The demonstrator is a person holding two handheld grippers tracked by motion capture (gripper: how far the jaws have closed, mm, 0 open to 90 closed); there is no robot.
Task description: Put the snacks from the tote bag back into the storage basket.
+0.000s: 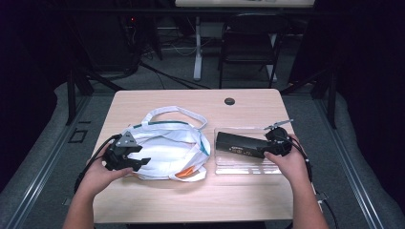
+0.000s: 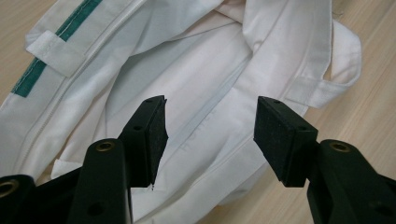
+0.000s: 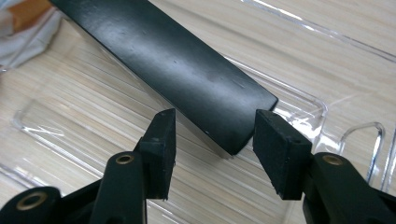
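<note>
A white cloth bag [image 1: 167,148] with teal trim and long handles lies crumpled at the table's left middle; its folds show close up [image 2: 196,79]. My left gripper [image 1: 135,162] hovers open at the bag's left edge, jaws spread over the fabric [image 2: 210,135]. A long black box [image 1: 241,145] lies in a clear plastic tray [image 1: 246,167] at the right. My right gripper [image 1: 270,149] is open at the box's right end; the end of the black box [image 3: 187,79] sits between the spread jaws [image 3: 214,135], and neither jaw visibly touches it.
The wooden table [image 1: 191,195] has a round cable hole [image 1: 229,101] at its back. An orange patch [image 1: 183,173] shows at the bag's front edge. A dark chair [image 1: 250,43] and a desk leg stand behind the table.
</note>
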